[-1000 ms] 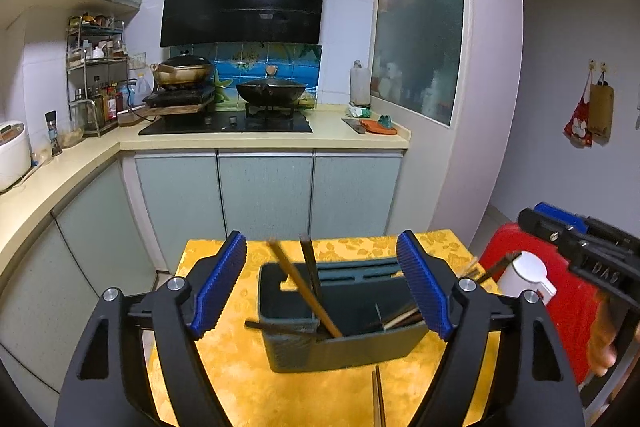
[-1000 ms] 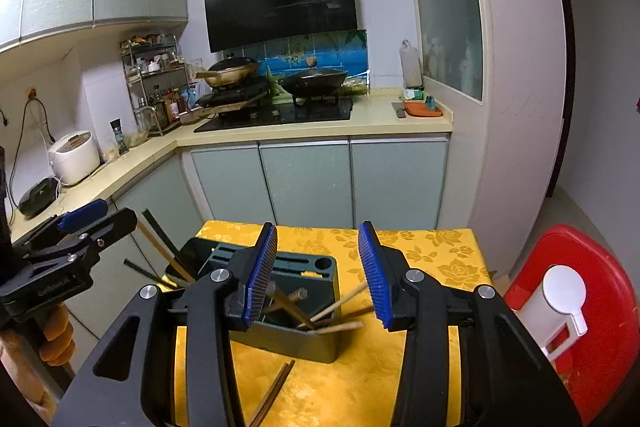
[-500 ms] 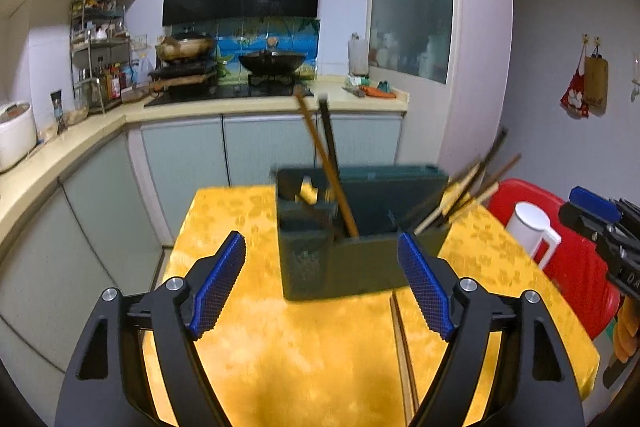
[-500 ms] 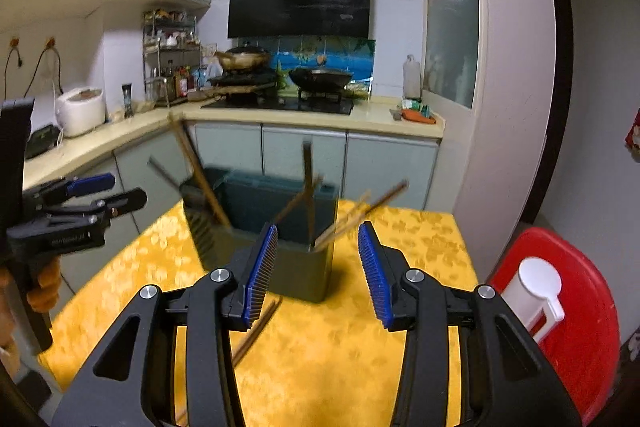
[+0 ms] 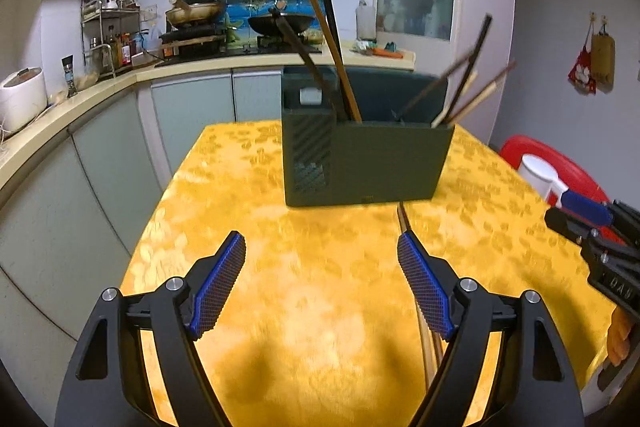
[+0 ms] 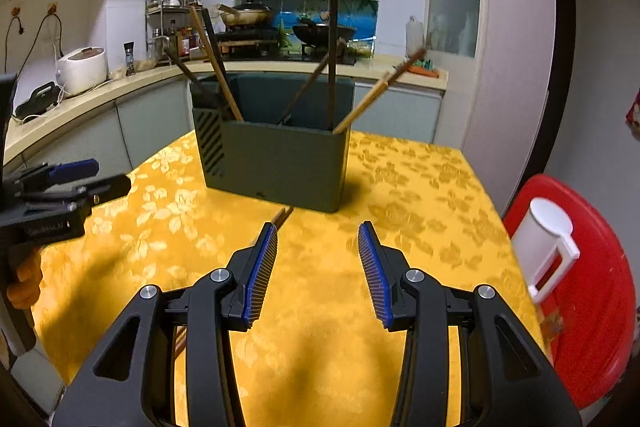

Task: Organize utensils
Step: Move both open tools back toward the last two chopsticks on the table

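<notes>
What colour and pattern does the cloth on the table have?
The tablecloth is golden yellow with a paler woven flower pattern, sharpest in the right wrist view.

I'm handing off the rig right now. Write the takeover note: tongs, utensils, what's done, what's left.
Left tongs: open wide, empty.
Right tongs: partly open, empty.
Utensil holder: upright on the yellow table, several chopsticks standing in it.
Loose chopsticks: flat on the table in front of the holder, running under the tongs.
Done: most chopsticks stowed.
Left: pick up the loose ones and put them in the holder.
</notes>
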Available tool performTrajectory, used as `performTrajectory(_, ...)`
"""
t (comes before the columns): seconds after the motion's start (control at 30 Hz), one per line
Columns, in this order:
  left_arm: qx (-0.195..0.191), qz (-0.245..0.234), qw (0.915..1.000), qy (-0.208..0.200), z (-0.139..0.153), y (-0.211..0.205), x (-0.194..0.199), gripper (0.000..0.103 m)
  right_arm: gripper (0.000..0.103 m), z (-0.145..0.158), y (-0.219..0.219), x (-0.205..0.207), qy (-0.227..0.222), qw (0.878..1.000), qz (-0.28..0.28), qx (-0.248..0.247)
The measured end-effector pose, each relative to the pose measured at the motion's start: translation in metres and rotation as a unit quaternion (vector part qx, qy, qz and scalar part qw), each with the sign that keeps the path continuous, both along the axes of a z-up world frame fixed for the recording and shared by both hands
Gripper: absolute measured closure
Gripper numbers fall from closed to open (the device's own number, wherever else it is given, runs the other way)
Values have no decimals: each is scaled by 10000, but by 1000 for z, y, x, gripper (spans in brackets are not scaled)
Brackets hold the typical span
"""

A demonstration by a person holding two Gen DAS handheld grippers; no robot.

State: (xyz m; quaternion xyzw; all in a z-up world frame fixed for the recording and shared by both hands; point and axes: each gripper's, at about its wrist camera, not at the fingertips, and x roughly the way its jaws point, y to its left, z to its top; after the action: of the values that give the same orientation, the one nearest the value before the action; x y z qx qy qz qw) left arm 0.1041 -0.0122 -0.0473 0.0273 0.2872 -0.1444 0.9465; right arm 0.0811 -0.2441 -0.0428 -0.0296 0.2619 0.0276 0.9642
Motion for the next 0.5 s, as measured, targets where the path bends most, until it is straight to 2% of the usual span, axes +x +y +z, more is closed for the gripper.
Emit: performTrajectory(0.5,288,3,9992,272,-38,-9,-17,27,55,-31,0,-8,218,9996,-173,28)
